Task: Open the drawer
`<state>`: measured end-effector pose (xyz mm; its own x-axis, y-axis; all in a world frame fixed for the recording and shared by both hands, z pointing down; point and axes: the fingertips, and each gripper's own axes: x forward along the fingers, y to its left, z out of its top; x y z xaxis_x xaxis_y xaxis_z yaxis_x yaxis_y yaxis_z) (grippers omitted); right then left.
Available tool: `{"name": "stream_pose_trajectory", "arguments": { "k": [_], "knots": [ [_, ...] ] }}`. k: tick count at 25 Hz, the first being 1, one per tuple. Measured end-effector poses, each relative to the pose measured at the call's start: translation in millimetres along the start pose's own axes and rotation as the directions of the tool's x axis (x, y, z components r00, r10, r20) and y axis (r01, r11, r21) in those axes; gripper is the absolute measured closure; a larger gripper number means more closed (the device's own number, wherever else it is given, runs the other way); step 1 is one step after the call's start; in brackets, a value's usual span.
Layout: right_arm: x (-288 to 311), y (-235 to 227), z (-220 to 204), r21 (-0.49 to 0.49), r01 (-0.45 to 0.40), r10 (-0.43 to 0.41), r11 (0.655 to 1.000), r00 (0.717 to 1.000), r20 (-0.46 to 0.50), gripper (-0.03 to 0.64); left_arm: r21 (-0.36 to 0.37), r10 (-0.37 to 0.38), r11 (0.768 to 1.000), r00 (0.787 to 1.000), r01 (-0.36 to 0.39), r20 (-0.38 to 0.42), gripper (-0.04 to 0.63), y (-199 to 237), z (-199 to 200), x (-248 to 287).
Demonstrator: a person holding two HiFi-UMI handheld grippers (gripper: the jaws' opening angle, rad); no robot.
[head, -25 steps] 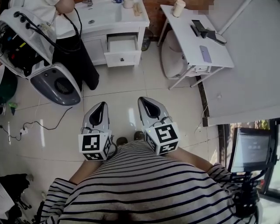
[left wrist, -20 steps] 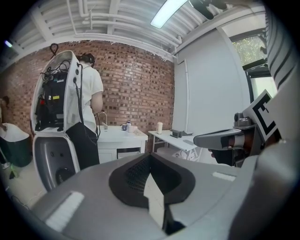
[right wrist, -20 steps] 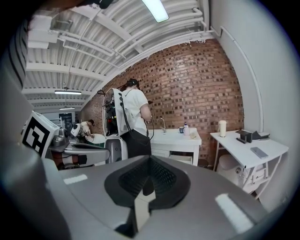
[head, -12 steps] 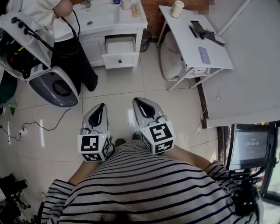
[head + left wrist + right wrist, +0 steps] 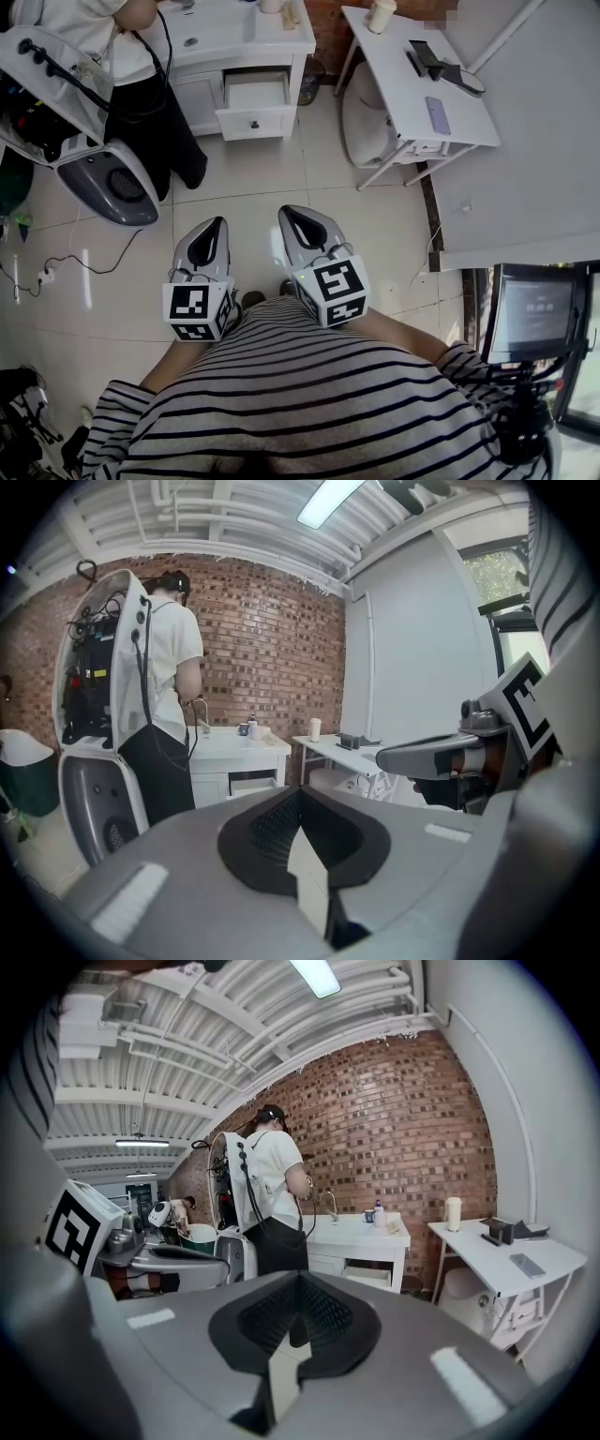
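Far right of me, a white surface [image 5: 403, 94] carries a cup [image 5: 381, 16] and a phone [image 5: 438, 115]. Far left, a person [image 5: 155, 122] stands beside a white machine [image 5: 101, 178]. A monitor [image 5: 534, 314] sits near right.

White drawer [image 5: 254, 105] with small dark knob, pulled partway out of white sink cabinet [image 5: 202, 92], level.

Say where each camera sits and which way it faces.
Head view: on the head, facing down at the floor; left claw, right claw, shirt show.
Left gripper view: on left claw, facing the drawer; right claw shows.
Right gripper view: on right claw, facing the drawer; left claw shows.
Shared: the open drawer, in all three.
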<state>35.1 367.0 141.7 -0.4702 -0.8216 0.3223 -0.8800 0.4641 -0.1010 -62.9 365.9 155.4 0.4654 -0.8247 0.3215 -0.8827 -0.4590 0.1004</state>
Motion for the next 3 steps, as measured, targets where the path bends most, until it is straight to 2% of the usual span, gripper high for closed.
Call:
{"name": "stream_pose_trajectory", "arguments": {
  "k": [3],
  "knots": [
    [3.3,2.1,-1.0,0.003,-0.004,0.004,1.000,1.000,-0.003,0.617,0.004,-0.001,1.000,1.000,0.001,-0.004,0.578,2.0,-1.1,0.5]
  ]
}}
